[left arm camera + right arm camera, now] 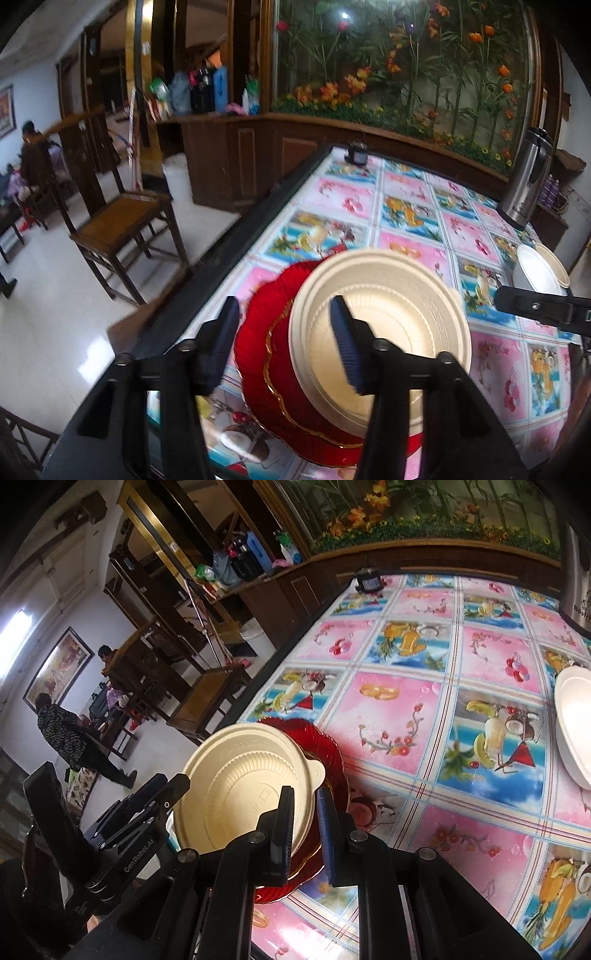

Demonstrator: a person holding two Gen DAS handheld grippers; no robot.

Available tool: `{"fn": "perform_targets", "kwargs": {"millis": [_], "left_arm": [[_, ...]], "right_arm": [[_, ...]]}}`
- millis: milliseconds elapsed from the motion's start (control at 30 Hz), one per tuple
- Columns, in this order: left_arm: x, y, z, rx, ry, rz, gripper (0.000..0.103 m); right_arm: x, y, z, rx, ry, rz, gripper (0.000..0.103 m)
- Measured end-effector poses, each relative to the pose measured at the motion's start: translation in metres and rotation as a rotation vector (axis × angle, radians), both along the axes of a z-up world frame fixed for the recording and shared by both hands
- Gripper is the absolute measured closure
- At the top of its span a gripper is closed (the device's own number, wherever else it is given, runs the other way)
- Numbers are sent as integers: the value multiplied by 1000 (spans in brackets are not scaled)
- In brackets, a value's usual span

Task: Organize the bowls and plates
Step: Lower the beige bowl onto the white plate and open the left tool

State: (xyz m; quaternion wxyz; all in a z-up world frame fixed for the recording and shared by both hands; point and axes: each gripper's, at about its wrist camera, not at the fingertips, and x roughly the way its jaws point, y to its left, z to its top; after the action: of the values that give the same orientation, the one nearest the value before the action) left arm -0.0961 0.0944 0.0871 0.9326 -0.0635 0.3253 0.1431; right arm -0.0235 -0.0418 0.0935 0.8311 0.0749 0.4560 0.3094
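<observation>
Right wrist view shows the right gripper (304, 823) closed narrowly on the rim of the cream plate (243, 790), which sits over the red plates (325, 749) near the left edge of the table (424, 716). Left wrist view shows the left gripper (284, 332) spread wide and gripping nothing, its fingers straddling the near-left rim of that stack, while white bowls (535, 273) sit well apart toward the right beside a steel thermos (524, 181).
</observation>
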Motion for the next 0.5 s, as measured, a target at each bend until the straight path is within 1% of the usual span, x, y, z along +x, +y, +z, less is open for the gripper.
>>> {"fn": "perform_targets", "kwargs": {"millis": [33,67,167,267,333,433,467,500], "left_arm": [[-3,-2,4,19,-23,8,43],[-5,-5,8,45,-45,15,43],[-10,-14,17,100,-81,18,41],[-11,-23,23,136,-107,10,38],[-13,-31,27,166,-128,1,31],[-16,-44,32,213,-154,-6,30],[-15,-48,33,222,-157,-13,30],[-15,-51,34,225,-158,-19,30]], "right_arm": [[-3,-3,3,9,-24,-2,87],[-4,-6,6,20,-42,-4,86],[-11,-16,15,39,-112,-25,72],[-16,-30,22,61,-170,-50,70],[-21,-39,27,70,-215,-64,65],[-26,-57,33,75,-283,-86,62],[-29,-64,35,90,-317,-93,54],[-31,-70,37,100,-345,-103,39]]}}
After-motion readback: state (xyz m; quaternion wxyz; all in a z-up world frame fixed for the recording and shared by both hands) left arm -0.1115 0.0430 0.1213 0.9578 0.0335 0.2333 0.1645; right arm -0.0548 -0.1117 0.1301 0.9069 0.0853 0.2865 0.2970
